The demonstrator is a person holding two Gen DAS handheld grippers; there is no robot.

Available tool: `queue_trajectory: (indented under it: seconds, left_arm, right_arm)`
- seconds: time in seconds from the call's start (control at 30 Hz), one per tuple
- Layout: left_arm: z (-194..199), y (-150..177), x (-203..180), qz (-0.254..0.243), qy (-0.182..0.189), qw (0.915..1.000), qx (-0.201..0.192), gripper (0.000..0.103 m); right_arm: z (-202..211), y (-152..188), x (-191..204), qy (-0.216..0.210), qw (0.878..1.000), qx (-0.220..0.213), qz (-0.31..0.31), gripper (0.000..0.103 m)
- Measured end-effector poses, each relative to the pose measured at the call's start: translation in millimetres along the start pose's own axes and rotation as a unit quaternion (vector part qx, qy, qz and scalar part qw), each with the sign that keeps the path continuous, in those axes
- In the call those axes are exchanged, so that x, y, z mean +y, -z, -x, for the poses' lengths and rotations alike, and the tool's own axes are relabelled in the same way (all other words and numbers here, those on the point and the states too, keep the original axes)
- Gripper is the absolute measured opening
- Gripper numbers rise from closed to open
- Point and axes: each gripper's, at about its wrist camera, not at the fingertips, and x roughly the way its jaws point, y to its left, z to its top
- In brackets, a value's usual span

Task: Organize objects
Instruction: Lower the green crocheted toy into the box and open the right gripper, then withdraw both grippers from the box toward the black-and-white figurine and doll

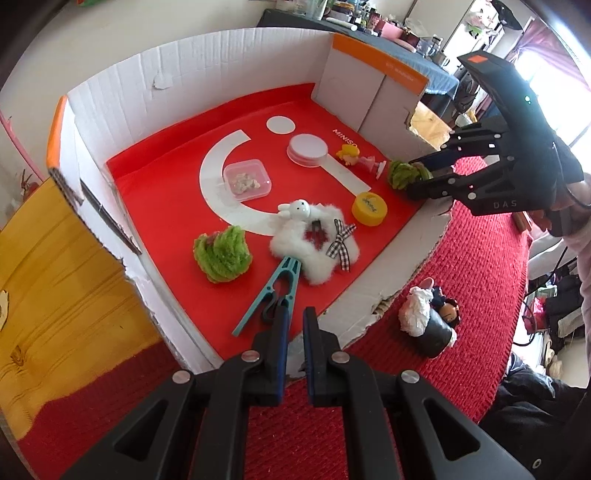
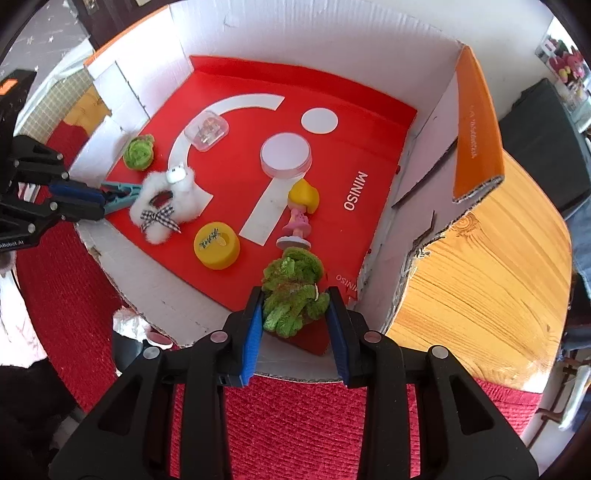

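The right gripper (image 2: pixel 295 314) clamps a green fuzzy ball (image 2: pixel 293 295) at the cardboard box's (image 2: pixel 258 33) near corner, just beside a small doll (image 2: pixel 299 214). The left gripper (image 1: pixel 293 325) looks pinched shut on a teal clip (image 1: pixel 269 295), which touches the white plush (image 1: pixel 314 240).

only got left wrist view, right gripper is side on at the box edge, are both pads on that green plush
Observer: Yes. The right wrist view shows both blue pads of the right gripper pressing the plush, one on each side.
Operator: whats just past it
Observer: The doll lies on its side, with its base toward the plush and about touching it.
Operator: and my clip, gripped
Observer: That view shows the clip between the left gripper's fingers, which are shut on its handle.
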Motion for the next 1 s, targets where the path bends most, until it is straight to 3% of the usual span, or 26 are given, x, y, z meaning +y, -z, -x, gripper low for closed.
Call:
queue_trajectory:
  seconds: [0.1,0.23,0.3,0.37,0.6,0.7,0.9,1.0]
  left_arm:
    - [0,0,1,0.002,0.002,1.0,-0.001,0.009]
    - [1,1,5,0.011,0.01,0.9999,-0.001,0.011]
    - [2,1,6,0.015,0.012,0.9998,-0.004,0.017]
    - [4,1,6,0.016,0.007,0.9998,-0.008,0.03]
    - [8,3,9,0.028,0.011,0.9995,-0.013,0.031]
    - [13,5,8,0.035,0.012,0.9991,-0.023,0.031]
    - [38,11,1,0.059,0.025,0.9959,-0.064,0.033]
    - [51,15,-10,0.056,-0.013,0.9932,-0.101,0.039]
  right_arm:
    - [0,0,2,-0.004,1.0,0.003,0.003,0.044]
    - [1,-1,9,0.01,1.0,0.001,0.015,0.05]
    - [1,-1,10,0.009,1.0,0.0,0.013,0.051]
    - [2,0,10,0.008,1.0,-0.002,0.011,0.051]
    - [17,4,15,0.006,1.0,-0.024,0.004,0.052]
    - [30,8,20,0.009,0.999,-0.048,0.0,0.06]
    - [64,9,29,-0.003,0.992,-0.124,-0.024,0.063]
    - [81,16,41,0.014,0.984,-0.175,-0.035,0.073]
